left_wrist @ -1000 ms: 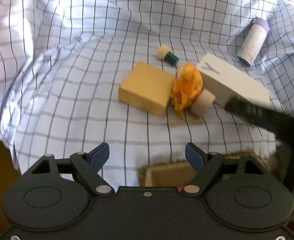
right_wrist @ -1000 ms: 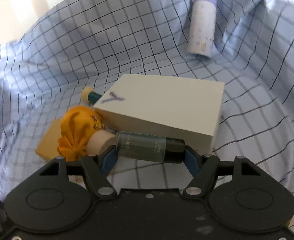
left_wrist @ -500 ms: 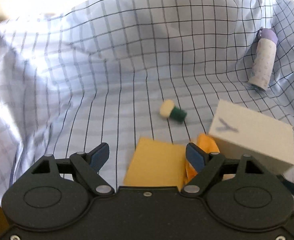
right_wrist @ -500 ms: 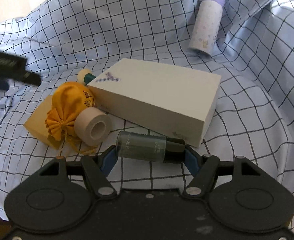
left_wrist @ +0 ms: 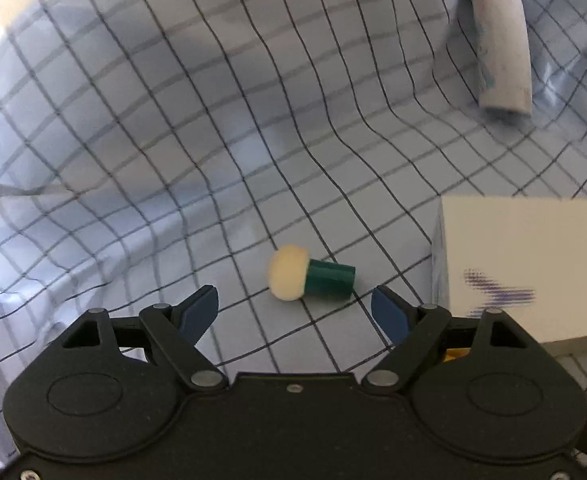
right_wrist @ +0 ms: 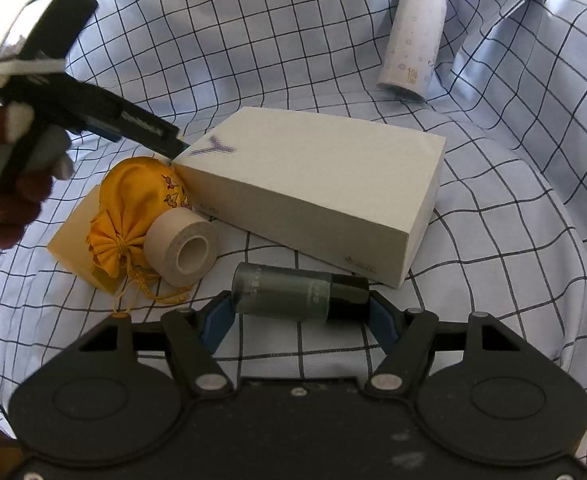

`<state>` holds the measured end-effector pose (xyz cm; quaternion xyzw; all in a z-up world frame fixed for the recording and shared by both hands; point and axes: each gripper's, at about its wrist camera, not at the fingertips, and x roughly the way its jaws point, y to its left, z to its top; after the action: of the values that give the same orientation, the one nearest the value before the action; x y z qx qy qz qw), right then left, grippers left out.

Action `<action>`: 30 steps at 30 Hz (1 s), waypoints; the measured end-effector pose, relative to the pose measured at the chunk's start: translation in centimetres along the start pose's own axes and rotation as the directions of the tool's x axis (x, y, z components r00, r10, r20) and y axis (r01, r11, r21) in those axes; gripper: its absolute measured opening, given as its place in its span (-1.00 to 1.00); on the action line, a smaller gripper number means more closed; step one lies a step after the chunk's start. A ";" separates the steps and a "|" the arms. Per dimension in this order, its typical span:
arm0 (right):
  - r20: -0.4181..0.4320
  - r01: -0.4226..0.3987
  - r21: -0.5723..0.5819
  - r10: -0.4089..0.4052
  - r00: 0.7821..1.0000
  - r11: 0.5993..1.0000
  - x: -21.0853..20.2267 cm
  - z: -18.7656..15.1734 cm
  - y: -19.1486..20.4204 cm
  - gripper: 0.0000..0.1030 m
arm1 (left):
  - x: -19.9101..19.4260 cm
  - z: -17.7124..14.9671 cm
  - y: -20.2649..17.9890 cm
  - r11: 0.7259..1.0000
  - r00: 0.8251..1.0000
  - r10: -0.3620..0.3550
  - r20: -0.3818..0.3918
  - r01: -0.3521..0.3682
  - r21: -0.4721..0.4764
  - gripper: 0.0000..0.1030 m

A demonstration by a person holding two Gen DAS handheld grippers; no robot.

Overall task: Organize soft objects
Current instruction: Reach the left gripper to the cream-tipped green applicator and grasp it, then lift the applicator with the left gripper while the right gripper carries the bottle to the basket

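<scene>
My left gripper [left_wrist: 293, 306] is open, and a small green peg with a cream foam head [left_wrist: 309, 278] lies on the checked cloth [left_wrist: 173, 140] just ahead of its fingertips. My right gripper [right_wrist: 299, 314] is shut on a dark grey-green bottle [right_wrist: 293, 292] held crosswise. In the right wrist view an orange drawstring pouch [right_wrist: 133, 208], a roll of beige tape [right_wrist: 181, 246] and a flat yellow block [right_wrist: 73, 240] lie left of a white box [right_wrist: 313, 192]. The left gripper also shows in the right wrist view [right_wrist: 173, 144], over the box's corner.
A white bottle with a purple cap [right_wrist: 413, 36] lies at the back right; it also shows in the left wrist view [left_wrist: 501, 44]. The white box [left_wrist: 525, 264] is close to the left gripper's right finger. The cloth rises in folds all round.
My left gripper has moved forward and down past the yellow block and pouch toward the green peg. My right gripper has drawn back a little with the bottle still in it.
</scene>
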<state>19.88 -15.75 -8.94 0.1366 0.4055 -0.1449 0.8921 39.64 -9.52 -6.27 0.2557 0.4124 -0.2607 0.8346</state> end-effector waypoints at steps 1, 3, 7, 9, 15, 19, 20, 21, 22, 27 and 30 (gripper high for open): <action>-0.006 -0.003 0.002 0.003 1.000 1.000 0.1 0.0 -0.1 0.37 | 0.5 0.0 0.1 1.000 1.000 -0.006 -0.009 0.006 -0.001 0.57; -0.010 -0.004 -0.003 0.004 1.000 1.000 0.3 0.1 -0.1 0.37 | 1.4 -0.1 0.4 1.000 1.000 -0.016 -0.025 0.016 -0.010 0.57; -0.012 -0.005 -0.011 0.005 1.000 1.000 0.4 0.1 -0.1 0.37 | 2.1 0.0 0.8 0.998 0.998 -0.059 -0.013 0.058 -0.038 0.57; -0.014 -0.005 -0.013 0.005 1.000 1.000 0.4 0.1 -0.1 0.37 | 2.5 0.3 1.0 0.996 0.997 -0.077 -0.017 0.076 -0.048 0.57; -0.015 -0.004 -0.019 0.003 1.000 1.000 0.5 0.0 0.0 0.37 | 3.9 1.4 1.3 0.989 0.991 -0.130 -0.020 0.128 -0.076 0.45; -0.016 -0.004 -0.023 0.003 1.000 1.000 0.6 0.0 0.0 0.38 | 4.5 1.5 1.9 0.978 0.986 -0.163 -0.019 0.159 -0.136 0.09; -0.016 -0.003 -0.025 0.002 1.000 1.000 0.6 0.0 0.0 0.38 | 4.6 1.4 2.0 0.976 0.986 -0.169 -0.017 0.164 -0.146 0.09; -0.016 -0.002 -0.027 0.002 1.000 1.000 0.6 -0.1 0.0 0.38 | 4.5 1.3 2.2 0.972 0.985 -0.173 -0.010 0.169 -0.161 0.09; -0.015 -0.002 -0.030 0.001 1.000 1.000 0.6 -0.1 0.1 0.38 | 4.4 1.2 2.4 0.970 0.984 -0.175 -0.006 0.172 -0.175 0.09; -0.017 -0.002 -0.035 0.001 1.000 0.999 0.7 -0.1 0.0 0.38 | 3.2 0.7 3.2 0.961 0.991 -0.132 0.017 0.132 -0.243 0.09; -0.018 -0.003 -0.037 0.003 1.000 0.999 0.7 -0.1 0.0 0.38 | 1.4 0.4 3.9 0.950 0.995 -0.094 0.042 0.103 -0.294 0.09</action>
<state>20.22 -15.83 -9.55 0.1218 0.4160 -0.1348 0.8911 43.14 -7.19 -6.39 0.1033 0.4473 -0.2408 0.8551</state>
